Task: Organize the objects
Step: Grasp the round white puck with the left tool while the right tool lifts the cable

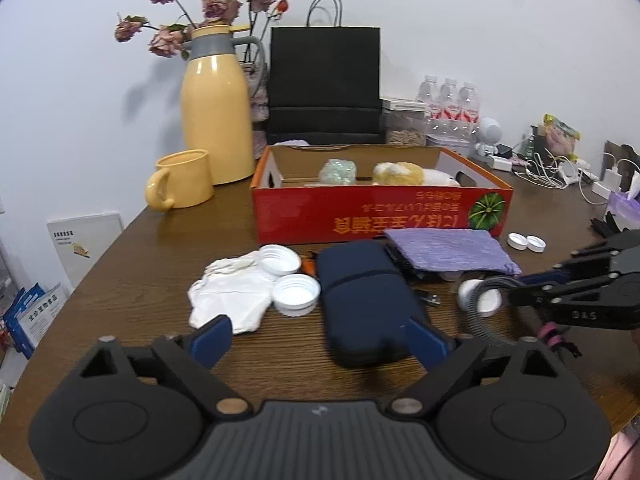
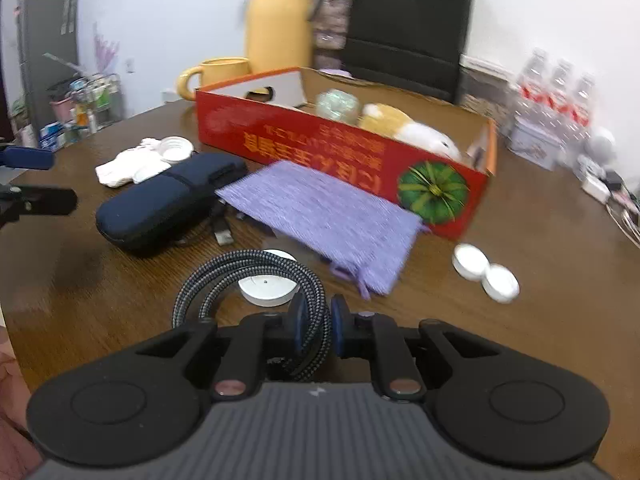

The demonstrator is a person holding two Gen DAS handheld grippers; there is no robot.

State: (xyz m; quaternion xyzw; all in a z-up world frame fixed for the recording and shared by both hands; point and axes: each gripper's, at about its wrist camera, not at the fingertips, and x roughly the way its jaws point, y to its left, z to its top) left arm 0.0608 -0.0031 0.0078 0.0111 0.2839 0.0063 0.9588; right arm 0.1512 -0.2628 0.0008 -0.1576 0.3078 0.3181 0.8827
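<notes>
My right gripper (image 2: 316, 320) is shut on a coiled braided cable (image 2: 248, 276) and holds it just above the table; it also shows in the left wrist view (image 1: 516, 292). My left gripper (image 1: 320, 340) is open, its fingers either side of the near end of a dark blue zip case (image 1: 360, 296), apart from it. A red cardboard box (image 1: 376, 212) behind holds a green ball and a plush toy (image 2: 400, 124). A purple cloth pouch (image 2: 324, 208) lies in front of the box.
White jar lids (image 1: 288, 280), white tissue (image 1: 232, 296) and two small white caps (image 2: 484, 272) lie on the brown table (image 2: 540, 320). A yellow jug (image 1: 216, 112), yellow mug (image 1: 180, 184), black bag (image 1: 324, 80) and water bottles (image 1: 452, 100) stand behind.
</notes>
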